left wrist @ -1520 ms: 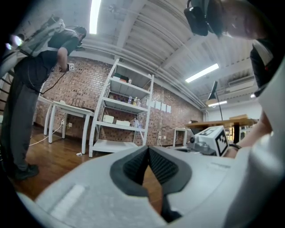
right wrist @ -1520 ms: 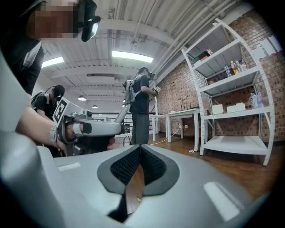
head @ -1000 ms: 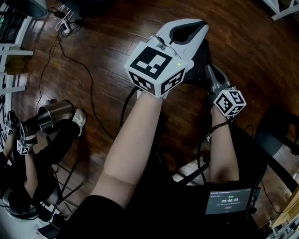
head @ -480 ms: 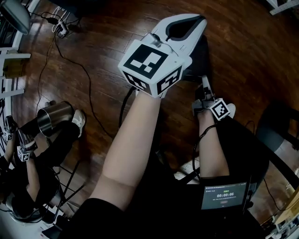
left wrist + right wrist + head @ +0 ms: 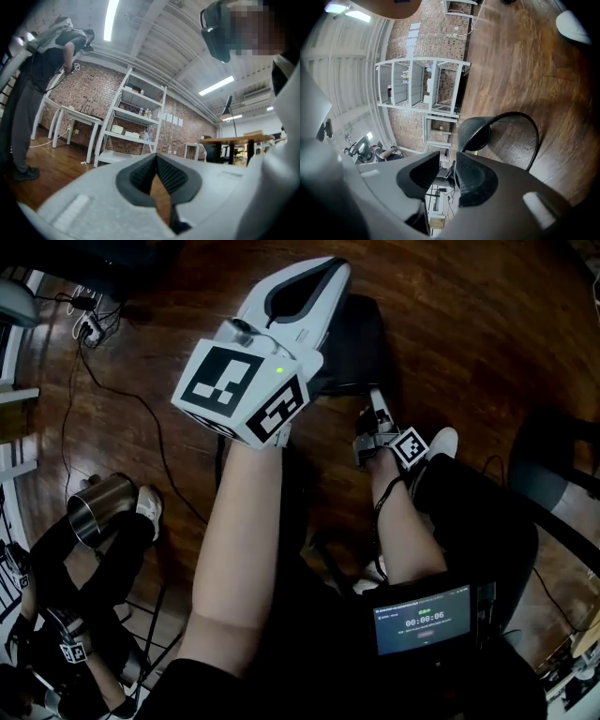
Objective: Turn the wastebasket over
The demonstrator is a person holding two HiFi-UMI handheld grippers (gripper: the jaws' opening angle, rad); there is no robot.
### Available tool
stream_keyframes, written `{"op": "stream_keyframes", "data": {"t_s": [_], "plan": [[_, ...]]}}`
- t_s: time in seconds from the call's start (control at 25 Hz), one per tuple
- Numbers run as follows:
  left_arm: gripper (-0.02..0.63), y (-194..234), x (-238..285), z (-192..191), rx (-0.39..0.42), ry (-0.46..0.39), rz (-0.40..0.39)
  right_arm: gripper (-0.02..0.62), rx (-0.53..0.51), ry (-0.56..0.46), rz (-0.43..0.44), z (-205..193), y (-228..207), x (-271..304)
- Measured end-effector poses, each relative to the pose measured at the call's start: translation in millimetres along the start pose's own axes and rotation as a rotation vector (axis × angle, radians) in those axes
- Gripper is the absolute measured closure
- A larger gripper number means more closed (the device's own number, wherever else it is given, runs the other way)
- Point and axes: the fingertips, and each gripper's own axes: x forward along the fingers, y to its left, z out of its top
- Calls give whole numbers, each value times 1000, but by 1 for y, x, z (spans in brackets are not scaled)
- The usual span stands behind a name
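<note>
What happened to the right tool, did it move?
Yes. The right tool sank toward the floor, back from the basket; its jaws have just been opening, nothing between them.

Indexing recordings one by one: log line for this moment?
right tool: jaws just opening, nothing between | wastebasket: on floor, ungripped | left tool: shut, empty

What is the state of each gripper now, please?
Left gripper: closed, empty.
Right gripper: open, jaws have just been opening, nothing between them; wastebasket lies ahead.
</note>
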Motion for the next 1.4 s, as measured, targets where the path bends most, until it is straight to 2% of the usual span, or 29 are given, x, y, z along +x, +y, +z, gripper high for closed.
{"op": "stream_keyframes", "data": {"t_s": [0.28,0.52,0.76,0.92,1.08,1.2,1.28,1.4], "plan": [[604,-1,3,-1,-3,16,7,426,60,0,-34,-8,-13,14],[604,0,6,0,-7,12,12,426,112,-17,-1,-12,-9,31],[604,2,6,-3,-14,19,15,427,120,-26,5,-12,-11,48],[604,2,8,-4,-18,18,17,465,128,-50,6,-6,-13,58],[604,3,6,-2,-19,12,18,565,150,-99,-29,0,-19,60],[604,4,5,-1,-23,7,22,572,157,-89,-32,1,-24,59],[604,3,6,1,-22,2,22,577,117,-63,-33,5,-23,58],[604,3,5,2,-27,-3,25,580,2,-12,-50,10,-13,61]]}}
